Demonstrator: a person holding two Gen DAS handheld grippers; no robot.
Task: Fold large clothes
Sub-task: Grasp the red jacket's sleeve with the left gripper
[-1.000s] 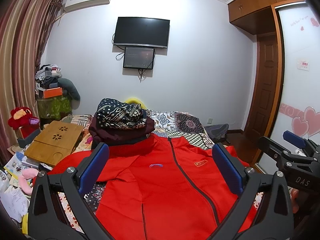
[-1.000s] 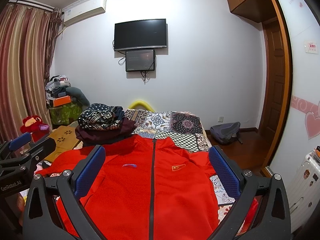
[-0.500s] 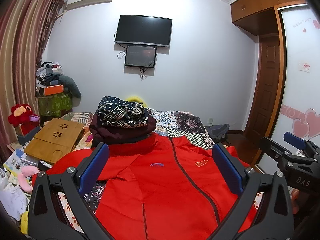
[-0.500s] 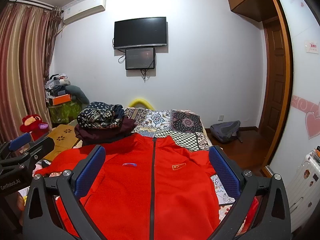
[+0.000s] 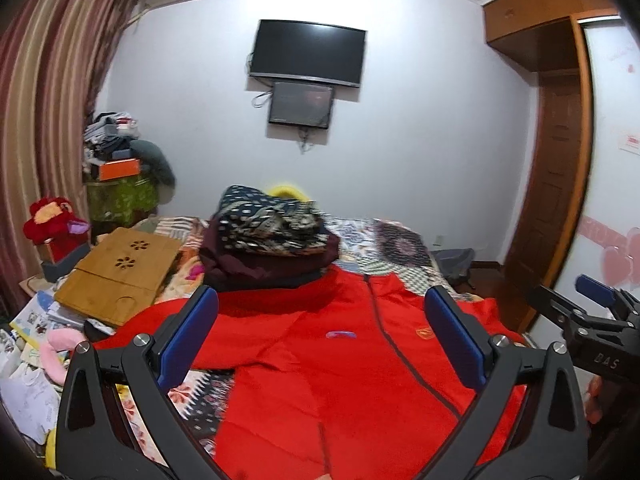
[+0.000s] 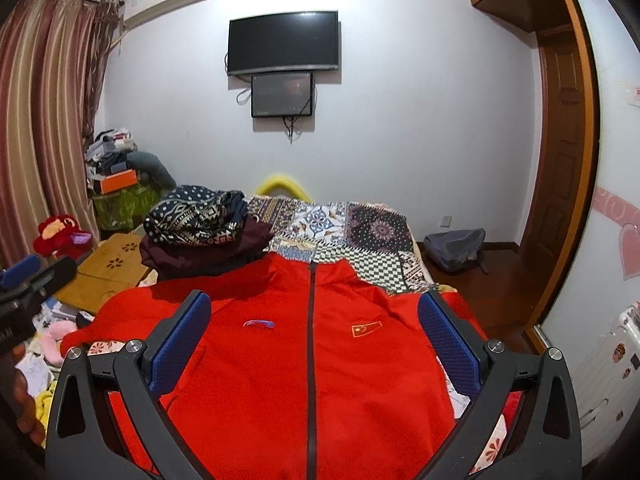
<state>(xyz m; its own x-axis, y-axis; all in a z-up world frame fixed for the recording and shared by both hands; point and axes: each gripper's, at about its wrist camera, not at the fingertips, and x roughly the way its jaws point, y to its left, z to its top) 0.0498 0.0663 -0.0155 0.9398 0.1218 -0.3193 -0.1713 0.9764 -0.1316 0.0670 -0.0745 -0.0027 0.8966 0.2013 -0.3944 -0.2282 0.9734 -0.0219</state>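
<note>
A large red zip-up jacket (image 5: 332, 364) (image 6: 312, 352) lies spread flat, front up, on the patterned bed (image 6: 360, 232), collar toward the far wall. My left gripper (image 5: 320, 328) hovers above its left half, open, with nothing between its blue pads (image 5: 188, 336). Over the jacket's chest my right gripper (image 6: 314, 332) also stands open and empty. The right gripper shows at the right edge of the left wrist view (image 5: 592, 344), and the left gripper at the left edge of the right wrist view (image 6: 28, 284).
A stack of folded dark and patterned clothes (image 5: 272, 240) (image 6: 200, 236) sits on the bed behind the jacket's left shoulder. A wooden lap tray (image 5: 120, 268), papers and plush toys crowd the left side. A backpack (image 6: 456, 248) lies on the floor by the door (image 6: 560, 160).
Both cameras have dipped and moved in slightly, so the jacket looks larger. The left view has tilted a little. Both grippers stay open and the jacket lies as before.
</note>
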